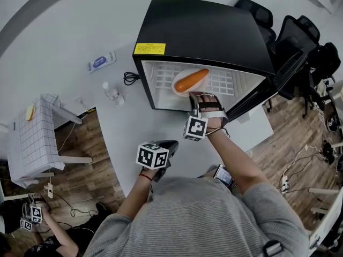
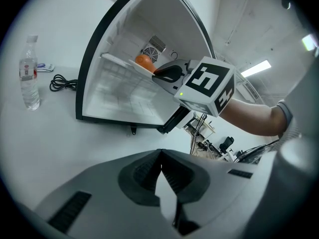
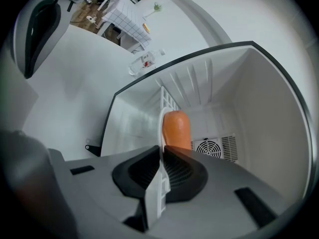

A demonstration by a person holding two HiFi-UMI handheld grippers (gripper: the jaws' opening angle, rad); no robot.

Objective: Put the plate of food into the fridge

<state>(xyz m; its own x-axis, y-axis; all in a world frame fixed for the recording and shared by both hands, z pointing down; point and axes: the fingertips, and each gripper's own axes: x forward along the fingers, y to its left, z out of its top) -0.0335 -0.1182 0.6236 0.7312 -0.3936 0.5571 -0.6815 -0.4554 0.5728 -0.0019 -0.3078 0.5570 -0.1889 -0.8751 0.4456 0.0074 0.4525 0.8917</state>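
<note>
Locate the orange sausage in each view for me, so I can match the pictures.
Head view: the orange sausage lies upper centre, on the plate inside the fridge.
Left gripper view: upper centre, a small orange patch deep in the fridge.
Right gripper view: dead centre, beside the plate's rim.
Shared landmark: the open black-framed fridge.

Fridge [image 1: 203,31] opening faces near, with its door [image 1: 268,90] swung out at the right. The right tongs [image 1: 194,95] and the plate [image 1: 176,84] they grip fill the middle. Shelf [image 1: 225,82] room lies open on either side. A bottle [image 1: 111,93] and cable [image 1: 130,78] stand left of the fridge. The near tabletop [image 1: 123,127] is bare around the left tongs [image 1: 172,143].
</note>
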